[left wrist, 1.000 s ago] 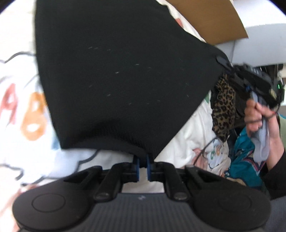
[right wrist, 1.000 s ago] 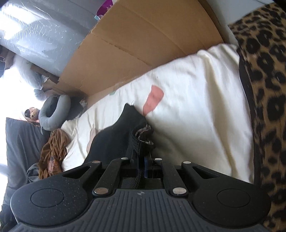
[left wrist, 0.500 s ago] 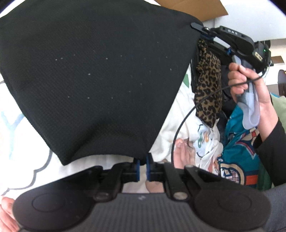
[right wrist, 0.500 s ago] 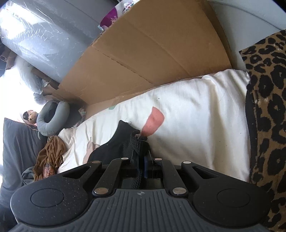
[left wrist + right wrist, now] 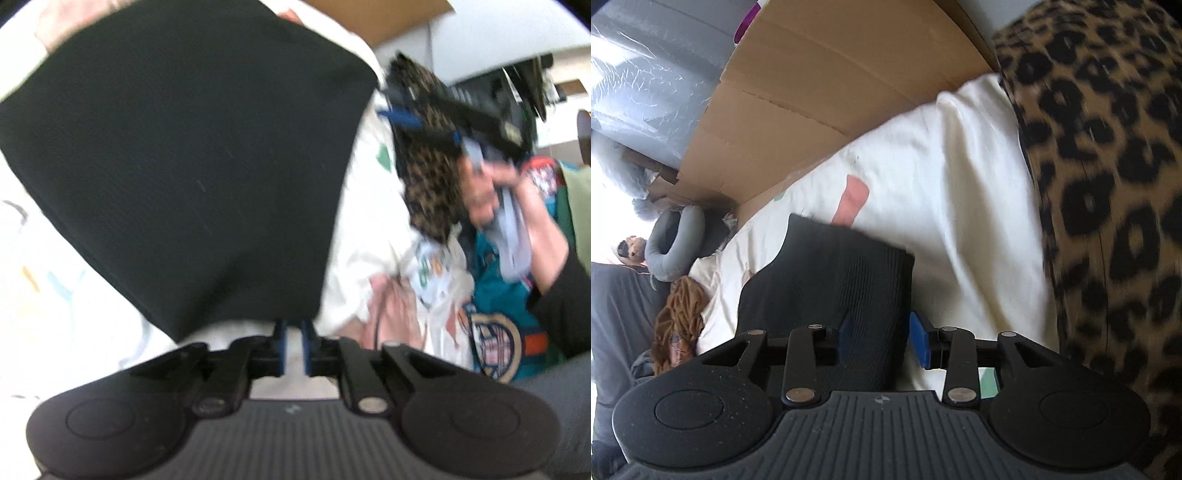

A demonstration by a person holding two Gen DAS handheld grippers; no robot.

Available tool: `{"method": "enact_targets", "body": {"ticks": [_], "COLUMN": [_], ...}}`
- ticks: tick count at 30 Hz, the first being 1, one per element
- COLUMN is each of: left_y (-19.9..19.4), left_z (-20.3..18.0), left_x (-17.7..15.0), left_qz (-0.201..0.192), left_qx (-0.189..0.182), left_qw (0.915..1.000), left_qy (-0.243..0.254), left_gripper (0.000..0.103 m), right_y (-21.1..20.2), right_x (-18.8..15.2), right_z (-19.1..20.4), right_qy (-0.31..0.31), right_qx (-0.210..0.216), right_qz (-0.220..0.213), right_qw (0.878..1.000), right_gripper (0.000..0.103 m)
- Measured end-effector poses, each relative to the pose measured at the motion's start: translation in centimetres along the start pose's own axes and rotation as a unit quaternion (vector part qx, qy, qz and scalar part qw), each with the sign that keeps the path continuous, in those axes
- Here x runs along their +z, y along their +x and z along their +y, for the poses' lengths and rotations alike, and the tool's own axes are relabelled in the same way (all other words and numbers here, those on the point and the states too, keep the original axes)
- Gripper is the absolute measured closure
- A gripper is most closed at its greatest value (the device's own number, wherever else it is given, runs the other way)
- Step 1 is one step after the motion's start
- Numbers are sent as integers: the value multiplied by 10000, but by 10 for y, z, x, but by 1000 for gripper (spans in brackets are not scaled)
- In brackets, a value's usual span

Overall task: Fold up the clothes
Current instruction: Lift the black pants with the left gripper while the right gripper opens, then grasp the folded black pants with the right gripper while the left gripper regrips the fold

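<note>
Both grippers have just been opening. The right gripper (image 5: 882, 338), earlier pinched on the black ribbed knit garment (image 5: 827, 280), now stands apart with the cloth loose between its blue pads (image 5: 919, 338). The left gripper (image 5: 293, 332) shows a narrow gap; the garment (image 5: 192, 155) lies over the cream printed sheet (image 5: 945, 192).

Looks like someone's bedroom at home: a cream printed bedsheet (image 5: 960, 184) with a leopard blanket (image 5: 1108, 184) on it, loose clothes (image 5: 498, 314) piled around, a neck pillow (image 5: 674, 243), and a big cardboard box (image 5: 831, 92) shoved alongside.
</note>
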State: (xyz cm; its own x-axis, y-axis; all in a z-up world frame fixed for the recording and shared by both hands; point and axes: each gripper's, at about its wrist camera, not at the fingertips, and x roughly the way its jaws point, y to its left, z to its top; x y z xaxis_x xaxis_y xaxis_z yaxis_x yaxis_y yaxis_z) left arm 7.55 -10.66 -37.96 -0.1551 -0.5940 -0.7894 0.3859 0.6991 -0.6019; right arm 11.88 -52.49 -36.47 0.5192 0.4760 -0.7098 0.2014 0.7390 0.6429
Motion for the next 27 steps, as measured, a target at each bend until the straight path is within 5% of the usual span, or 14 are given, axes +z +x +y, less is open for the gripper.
{"method": "enact_targets", "body": {"ticks": [3, 13, 20, 22, 27], "left_y": [-14, -52, -46, -44, -34], "left_z": [5, 12, 16, 19, 37], "left_x": [19, 100, 148, 158, 174], "left_qz": [-179, -977, -1329, -1411, -1600], "left_qx": [219, 1020, 1386, 1374, 1282], "left_qw": [9996, 9886, 9782, 9766, 9753], "left_qy": [8, 514, 789, 858, 826], "left_gripper": [86, 34, 33, 25, 23], "right_y": [0, 15, 29, 33, 43], "right_x": [-12, -38, -54, -59, -67], "right_z": [-3, -12, -18, -17, -17], "right_qy": [107, 548, 903, 967, 1142], "right_qx": [54, 256, 378, 472, 678], "right_qz": [43, 229, 248, 260, 186], "right_qw": [9999, 9979, 9949, 9939, 9910], "right_gripper": [66, 57, 57, 57, 57]}}
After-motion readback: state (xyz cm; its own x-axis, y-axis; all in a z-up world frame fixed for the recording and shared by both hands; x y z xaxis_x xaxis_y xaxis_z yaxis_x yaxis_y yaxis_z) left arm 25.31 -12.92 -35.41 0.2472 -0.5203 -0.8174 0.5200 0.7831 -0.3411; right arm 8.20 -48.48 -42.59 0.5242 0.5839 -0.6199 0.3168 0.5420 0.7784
